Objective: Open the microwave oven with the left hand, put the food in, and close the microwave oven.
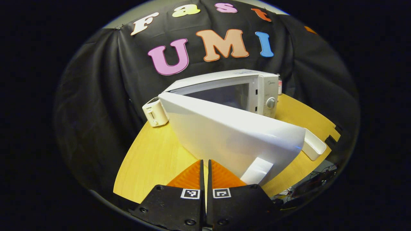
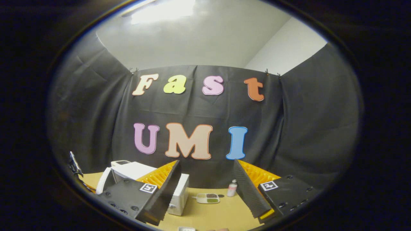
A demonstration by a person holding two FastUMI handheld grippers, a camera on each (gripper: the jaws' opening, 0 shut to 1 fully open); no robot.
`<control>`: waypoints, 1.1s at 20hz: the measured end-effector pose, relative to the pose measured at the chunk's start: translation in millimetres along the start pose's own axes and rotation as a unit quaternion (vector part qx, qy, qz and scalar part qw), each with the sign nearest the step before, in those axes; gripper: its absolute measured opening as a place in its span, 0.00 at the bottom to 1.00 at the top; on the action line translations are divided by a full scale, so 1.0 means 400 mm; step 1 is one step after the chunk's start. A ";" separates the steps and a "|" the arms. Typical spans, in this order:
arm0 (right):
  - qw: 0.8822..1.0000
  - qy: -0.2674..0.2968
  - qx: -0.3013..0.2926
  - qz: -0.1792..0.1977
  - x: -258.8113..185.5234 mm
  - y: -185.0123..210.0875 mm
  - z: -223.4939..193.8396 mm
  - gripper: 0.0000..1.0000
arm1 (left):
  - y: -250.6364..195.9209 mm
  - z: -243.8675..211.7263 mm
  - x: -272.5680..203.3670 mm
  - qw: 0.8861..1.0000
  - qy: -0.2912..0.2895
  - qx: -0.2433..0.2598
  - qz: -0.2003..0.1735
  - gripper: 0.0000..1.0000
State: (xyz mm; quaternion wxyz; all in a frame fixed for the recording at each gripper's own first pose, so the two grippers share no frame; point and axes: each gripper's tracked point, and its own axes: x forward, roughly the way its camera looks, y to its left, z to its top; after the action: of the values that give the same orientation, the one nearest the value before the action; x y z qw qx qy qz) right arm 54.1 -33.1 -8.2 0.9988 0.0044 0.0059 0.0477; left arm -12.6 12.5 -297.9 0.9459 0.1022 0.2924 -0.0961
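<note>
The left hand-held gripper (image 1: 205, 166), fingers pressed together, is nudging the microwave oven's (image 1: 257, 91) door (image 1: 231, 138) half-open on the desk (image 1: 154, 160); slipping risks it swinging shut. The right hand-held gripper (image 2: 205, 189) is hanging spread, empty.

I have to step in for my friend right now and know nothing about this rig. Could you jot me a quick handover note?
Left tool: shut, holding nothing, just in front of the microwave door.
Right tool: open, empty, held high and back from the table.
Microwave: on the table, door swung wide open, toaster beside it.
Food: a small compartment tray lies on the table right of the microwave, next to a little bottle.
Done: door opened.
Left: pick up the food, place it inside, close the door.
</note>
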 end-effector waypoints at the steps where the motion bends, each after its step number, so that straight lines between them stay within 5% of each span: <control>1: 1.000 -0.001 0.004 0.000 -0.004 -0.001 0.005 0.92 | -0.018 0.009 0.010 1.000 -0.004 0.003 -0.006 0.00; 7: 1.000 -0.003 0.011 -0.005 -0.037 -0.030 0.015 0.92 | -0.108 0.066 0.089 0.999 -0.013 0.011 -0.043 0.00; 8: 1.000 -0.001 0.015 -0.007 -0.041 -0.037 0.014 0.99 | -0.115 0.074 0.102 0.999 -0.011 0.007 -0.046 0.00; 14: 1.000 0.021 -0.011 -0.019 -0.075 -0.079 -0.024 0.92 | -0.180 0.148 0.171 0.997 -0.011 -0.015 -0.073 0.00; 22: 0.998 0.040 -0.029 -0.038 -0.127 -0.102 -0.053 0.92 | -0.206 0.262 0.278 0.997 -0.022 -0.009 -0.071 0.00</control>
State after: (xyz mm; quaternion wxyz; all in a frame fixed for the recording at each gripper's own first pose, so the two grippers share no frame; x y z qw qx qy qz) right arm 7.2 -78.3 -29.4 0.9986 -0.0271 0.0445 0.0102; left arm 113.8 -106.6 -288.3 0.9439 0.0708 0.2786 -0.1629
